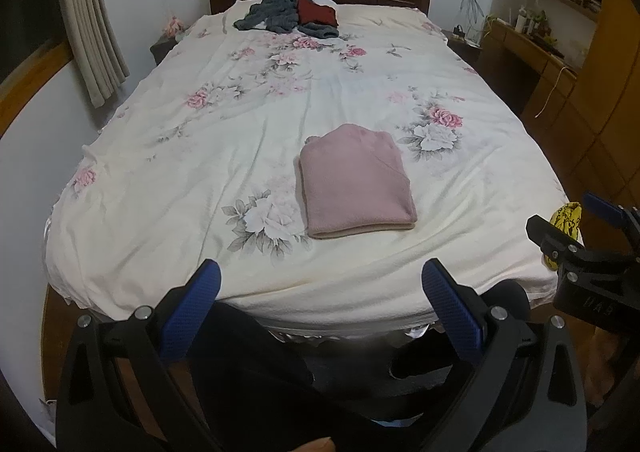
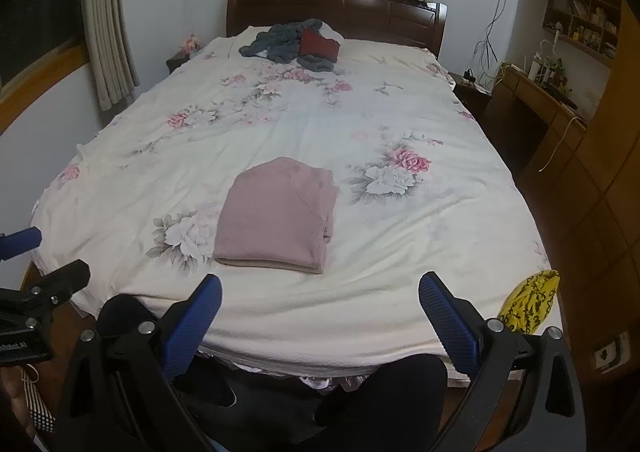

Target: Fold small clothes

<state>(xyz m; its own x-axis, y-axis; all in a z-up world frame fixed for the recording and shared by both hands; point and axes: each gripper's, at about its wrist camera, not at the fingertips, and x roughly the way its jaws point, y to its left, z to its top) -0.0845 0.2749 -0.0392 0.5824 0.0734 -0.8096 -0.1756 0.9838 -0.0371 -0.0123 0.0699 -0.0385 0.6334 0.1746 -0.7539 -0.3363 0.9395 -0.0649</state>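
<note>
Pink folded garment (image 1: 356,181) lying flat on the flowered bedspread (image 1: 200,155), near the foot of the bed, touching nothing else. Left tool (image 1: 320,292) held back over the bed's near edge, blue pads spread wide, nothing between them. Right tool (image 2: 320,304) likewise wide apart and empty, just short of the pink garment. Far up by the dark headboard (image 2: 336,7), a heap of grey clothes (image 2: 288,39) with 1 dark red piece (image 2: 320,43) on top. Yellow patterned cloth (image 2: 528,306) at the bed's right corner.
</note>
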